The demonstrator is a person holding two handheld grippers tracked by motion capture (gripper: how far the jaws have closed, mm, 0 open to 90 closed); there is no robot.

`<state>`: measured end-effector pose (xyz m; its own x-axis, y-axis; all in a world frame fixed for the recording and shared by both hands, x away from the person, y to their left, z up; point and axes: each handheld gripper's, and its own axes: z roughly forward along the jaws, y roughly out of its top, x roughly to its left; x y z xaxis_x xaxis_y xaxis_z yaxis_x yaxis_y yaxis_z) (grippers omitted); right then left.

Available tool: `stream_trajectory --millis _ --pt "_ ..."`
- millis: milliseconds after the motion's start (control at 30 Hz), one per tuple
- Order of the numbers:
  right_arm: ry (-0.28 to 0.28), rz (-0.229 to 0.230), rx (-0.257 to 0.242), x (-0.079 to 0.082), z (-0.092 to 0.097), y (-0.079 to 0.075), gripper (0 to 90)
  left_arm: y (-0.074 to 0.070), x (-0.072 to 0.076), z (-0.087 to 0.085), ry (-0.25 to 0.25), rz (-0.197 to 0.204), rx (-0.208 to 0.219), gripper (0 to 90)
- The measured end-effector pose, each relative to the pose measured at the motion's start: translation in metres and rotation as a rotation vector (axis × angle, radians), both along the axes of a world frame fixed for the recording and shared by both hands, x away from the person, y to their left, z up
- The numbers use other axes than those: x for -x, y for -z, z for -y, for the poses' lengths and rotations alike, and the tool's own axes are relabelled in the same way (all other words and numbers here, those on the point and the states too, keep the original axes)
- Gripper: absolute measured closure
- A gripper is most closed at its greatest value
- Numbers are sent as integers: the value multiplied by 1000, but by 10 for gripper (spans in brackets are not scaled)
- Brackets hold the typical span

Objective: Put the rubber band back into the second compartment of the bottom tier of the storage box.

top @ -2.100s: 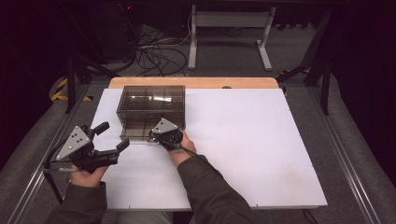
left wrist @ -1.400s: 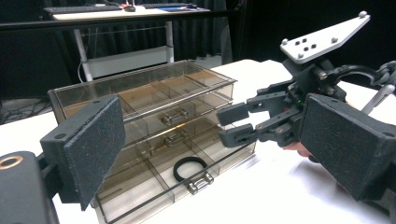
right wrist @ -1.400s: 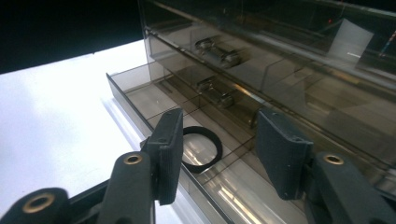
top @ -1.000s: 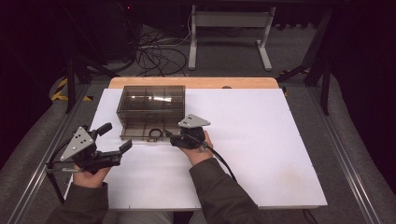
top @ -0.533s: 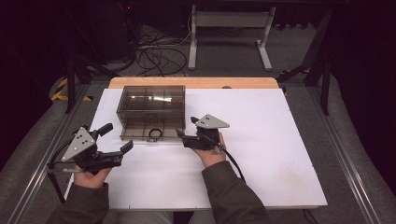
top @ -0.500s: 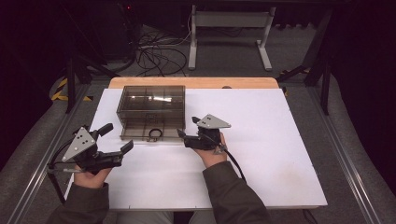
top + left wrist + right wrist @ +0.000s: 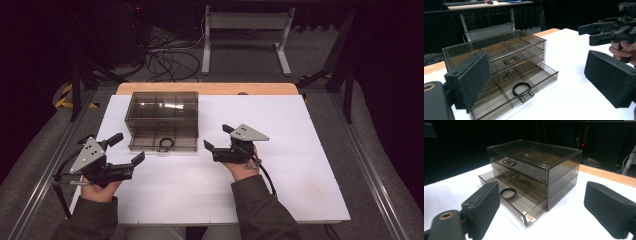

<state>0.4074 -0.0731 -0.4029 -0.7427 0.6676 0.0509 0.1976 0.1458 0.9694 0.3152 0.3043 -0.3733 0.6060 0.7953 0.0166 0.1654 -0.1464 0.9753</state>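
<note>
Left gripper idle and open wide, empty, near-left of the organiser; the ring lies in its pulled-out bottom drawer; right gripper, jaws just opened and empty, sits right of it; we judge closing the drawer comes next.
</note>
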Motion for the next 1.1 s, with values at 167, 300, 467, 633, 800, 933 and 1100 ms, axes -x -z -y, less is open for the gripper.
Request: stream_trajectory --millis 167,300,467,633,800,933,1100 --pt "-11 -1 -13 4 10 -4 97 0 0 0 2 1 -3 75" --pt "-14 -2 -24 7 20 -7 77 0 1 0 2 1 -7 75" --pt "-4 7 -37 12 35 -10 70 0 1 1 2 2 -5 75" --pt "9 3 -47 15 49 -11 60 -1 1 2 4 3 -10 74" --pt "20 12 -58 19 63 -12 45 -1 2 2 1 4 -11 74" --pt "29 16 -71 22 74 -13 31 -2 3 2 4 7 -16 74" --pt "43 18 -92 26 86 -15 11 -2 3 2 5 8 -17 71"
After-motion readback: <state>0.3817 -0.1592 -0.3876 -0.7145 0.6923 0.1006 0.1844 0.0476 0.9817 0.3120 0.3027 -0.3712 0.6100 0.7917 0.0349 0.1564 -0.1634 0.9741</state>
